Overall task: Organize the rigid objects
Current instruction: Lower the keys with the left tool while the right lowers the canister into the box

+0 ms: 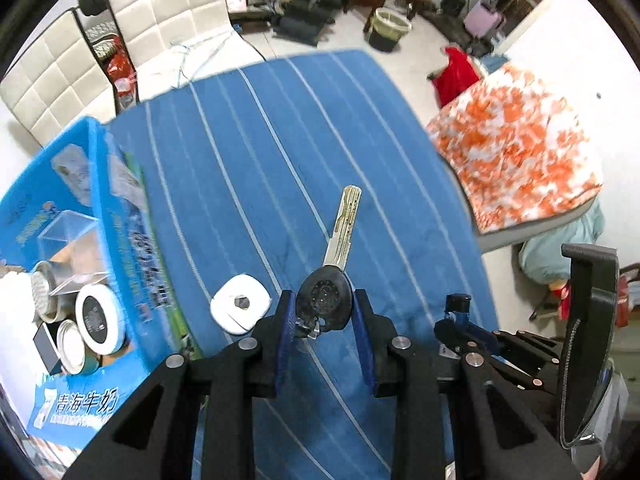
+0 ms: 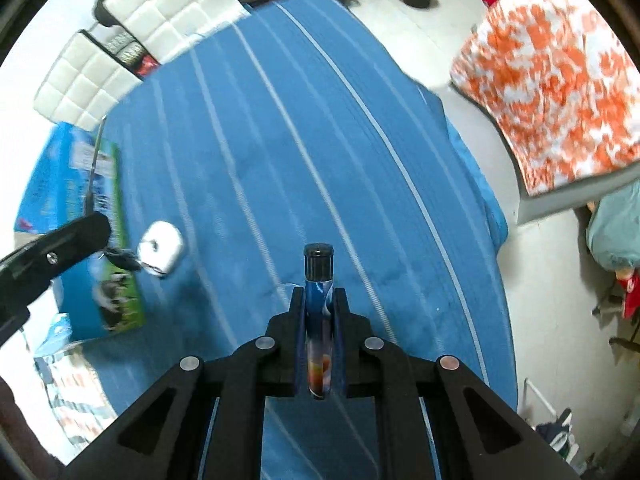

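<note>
The left tool [image 1: 324, 312] was clamped on the black rounded head of a key [image 1: 325, 300], with its blue-lined fingers [image 1: 285, 340] pressed against either side of that head. The silver blade of the key pointed toward twelve o'clock in the left wrist view, over the blue striped cloth [image 1: 280, 140] that covered the counter.

At about nine o'clock from the key head, a small white rounded-square object [image 1: 240, 308] lay flat on the cloth, near the tool but apart from it. Farther toward nine o'clock stood an open blue carton [image 1: 120, 216] printed with Chinese characters. Inside it were a clear plastic box [image 1: 72, 240], a round white-rimmed tin [image 1: 98, 318] and other small containers too crowded to tell apart.

The right tool [image 2: 319, 320] was clamped on a slim blue cylinder with a black cap [image 2: 319, 280]. The cap pointed to twelve o'clock in the right wrist view and stuck out past the fingertips. In the left wrist view the same tool [image 1: 460, 332] and the capped cylinder [image 1: 458, 306] showed at three o'clock from the key.

In the right wrist view the white object [image 2: 161, 250] lay at ten o'clock from the cylinder, just beside the carton [image 2: 80, 208], and the left tool [image 2: 60, 248] entered from nine o'clock.

Beyond the counter, two white quilted chairs [image 1: 168, 12] stood at eleven o'clock, and an orange-and-white patterned cover [image 1: 516, 140] lay at two o'clock.
</note>
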`<action>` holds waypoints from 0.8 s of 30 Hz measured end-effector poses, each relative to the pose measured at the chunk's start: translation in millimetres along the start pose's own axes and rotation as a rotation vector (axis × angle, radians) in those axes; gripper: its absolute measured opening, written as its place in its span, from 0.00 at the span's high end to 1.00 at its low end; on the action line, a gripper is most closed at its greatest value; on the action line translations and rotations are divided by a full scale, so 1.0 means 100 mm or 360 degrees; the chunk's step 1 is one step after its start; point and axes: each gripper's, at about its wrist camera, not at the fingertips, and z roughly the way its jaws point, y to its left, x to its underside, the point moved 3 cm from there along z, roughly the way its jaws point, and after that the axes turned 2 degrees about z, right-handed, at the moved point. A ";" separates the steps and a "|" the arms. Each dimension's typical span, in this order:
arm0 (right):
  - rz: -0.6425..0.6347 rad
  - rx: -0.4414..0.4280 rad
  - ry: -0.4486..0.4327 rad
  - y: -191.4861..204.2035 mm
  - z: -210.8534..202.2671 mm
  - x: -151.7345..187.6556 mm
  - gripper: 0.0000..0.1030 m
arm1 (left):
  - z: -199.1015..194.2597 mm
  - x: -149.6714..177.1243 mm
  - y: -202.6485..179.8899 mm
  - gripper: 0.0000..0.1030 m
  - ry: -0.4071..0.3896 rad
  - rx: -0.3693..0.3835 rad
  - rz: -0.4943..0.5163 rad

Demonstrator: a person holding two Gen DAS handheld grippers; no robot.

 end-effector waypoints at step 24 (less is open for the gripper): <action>-0.0462 -0.0479 0.0116 2.92 -0.28 0.27 0.87 | -1.69 0.94 2.23 0.75 -0.0355 -0.0131 -0.0490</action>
